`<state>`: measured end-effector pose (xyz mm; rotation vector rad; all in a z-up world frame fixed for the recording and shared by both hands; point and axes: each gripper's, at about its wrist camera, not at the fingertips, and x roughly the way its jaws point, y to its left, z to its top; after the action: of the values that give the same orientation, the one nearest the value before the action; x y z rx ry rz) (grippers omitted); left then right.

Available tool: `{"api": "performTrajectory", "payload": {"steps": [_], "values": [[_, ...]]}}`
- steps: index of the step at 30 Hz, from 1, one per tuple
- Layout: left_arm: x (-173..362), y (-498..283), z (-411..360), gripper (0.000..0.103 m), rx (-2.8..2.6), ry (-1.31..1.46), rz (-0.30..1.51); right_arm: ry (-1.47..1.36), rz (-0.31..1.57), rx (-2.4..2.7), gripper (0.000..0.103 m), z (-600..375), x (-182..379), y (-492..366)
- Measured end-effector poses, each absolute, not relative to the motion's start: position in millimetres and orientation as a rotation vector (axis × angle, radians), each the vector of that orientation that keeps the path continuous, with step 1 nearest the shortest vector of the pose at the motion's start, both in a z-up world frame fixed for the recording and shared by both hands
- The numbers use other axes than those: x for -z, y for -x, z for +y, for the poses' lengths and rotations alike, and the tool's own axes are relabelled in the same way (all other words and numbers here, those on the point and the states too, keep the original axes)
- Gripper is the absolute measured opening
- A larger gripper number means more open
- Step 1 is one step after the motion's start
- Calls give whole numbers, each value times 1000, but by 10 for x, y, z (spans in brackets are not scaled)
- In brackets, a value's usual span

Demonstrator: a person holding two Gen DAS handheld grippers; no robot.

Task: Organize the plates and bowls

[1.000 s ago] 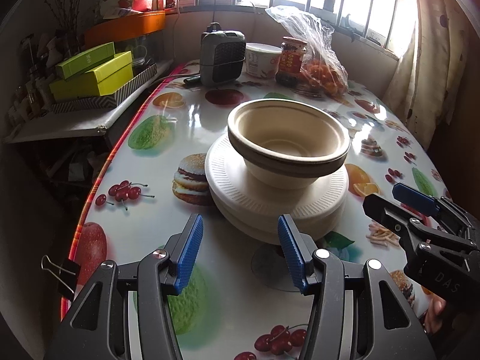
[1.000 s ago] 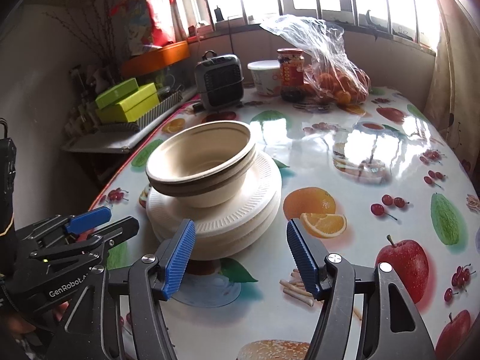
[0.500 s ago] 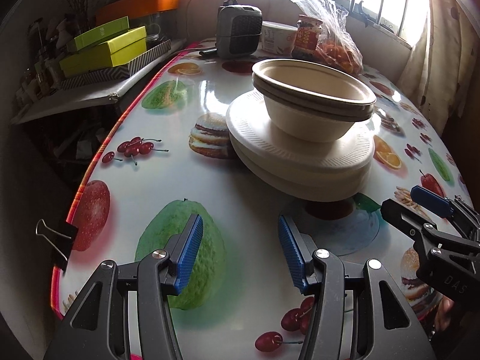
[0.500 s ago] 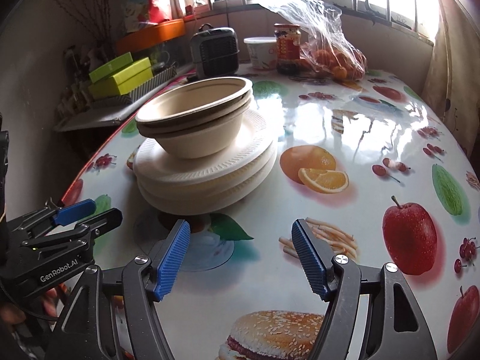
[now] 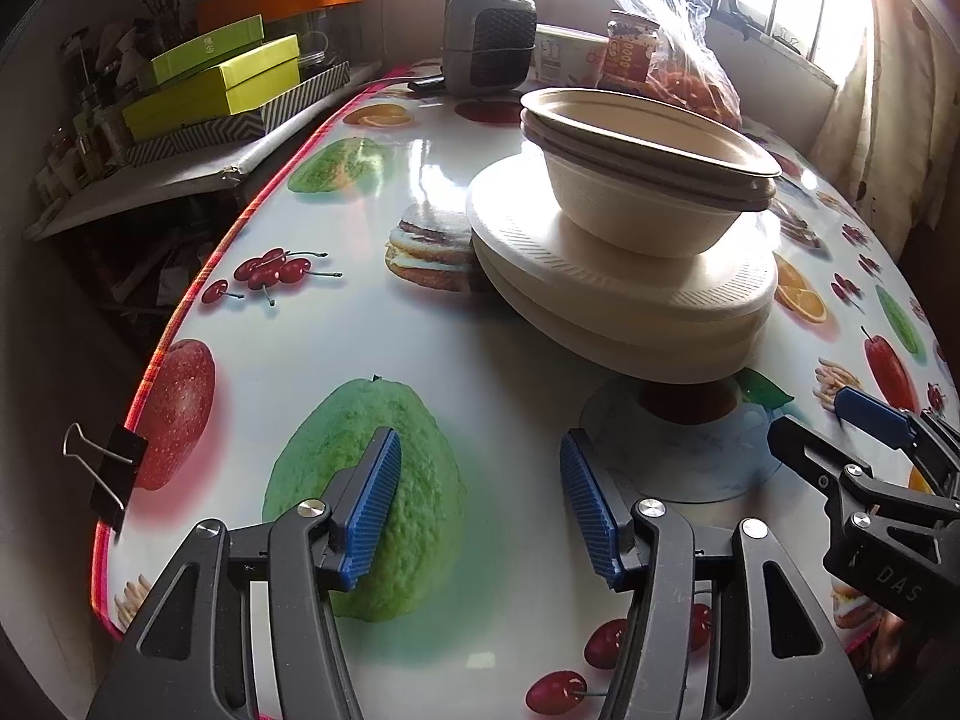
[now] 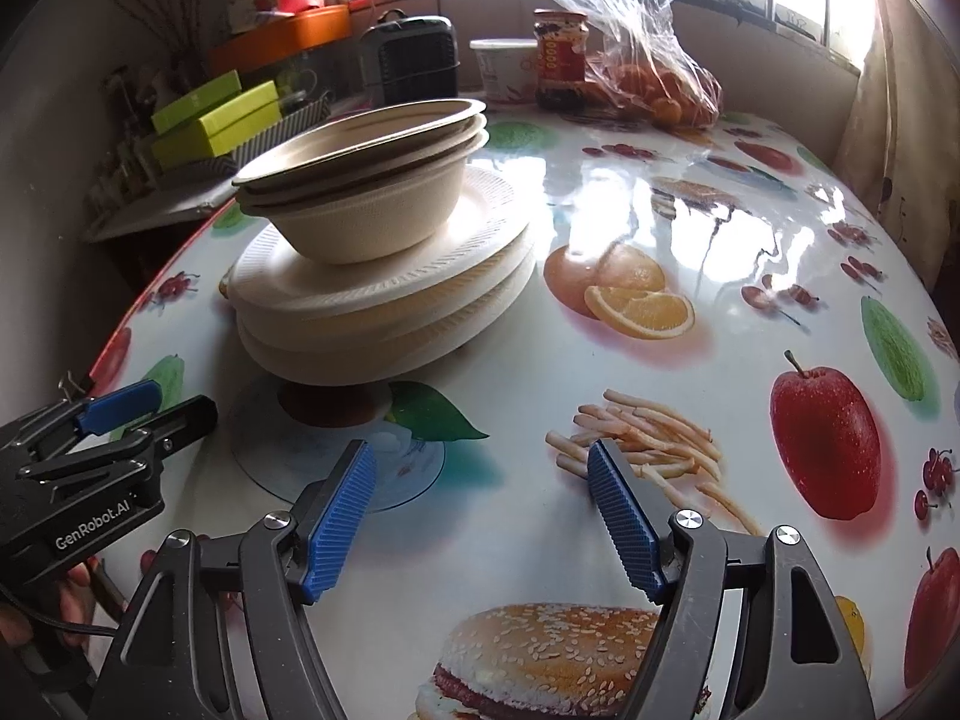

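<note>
Both our grippers have sunk closer to the counter [image 5: 372, 324] since a second ago, so the stack of plates [image 5: 624, 294] with the nested bowls [image 5: 642, 174] on top now looms higher in both views. We hold the left gripper [image 5: 480, 510] and the right gripper [image 6: 480, 522] with jaws wide and opening, nothing between either pair. The stack sits on the counter ahead of both, well apart from the blue pads, up and right of the left jaws, up and left of the right ones.
</note>
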<state>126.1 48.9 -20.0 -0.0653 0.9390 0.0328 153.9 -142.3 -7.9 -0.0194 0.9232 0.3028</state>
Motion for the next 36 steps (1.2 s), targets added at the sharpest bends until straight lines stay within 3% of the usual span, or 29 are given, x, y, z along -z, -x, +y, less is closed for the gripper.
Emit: {"api": "performTrajectory", "payload": {"steps": [3, 6, 36], "values": [[213, -1269, 452, 65, -34, 47, 934, 25, 917, -295, 75, -1421, 95, -1534], [217, -1274, 448, 67, -30, 45, 929, 35, 917, -289, 85, -1401, 115, -1521], [235, -1284, 432, 75, -28, 43, 910, 64, 894, -243, 86, -1348, 136, -1483]]}}
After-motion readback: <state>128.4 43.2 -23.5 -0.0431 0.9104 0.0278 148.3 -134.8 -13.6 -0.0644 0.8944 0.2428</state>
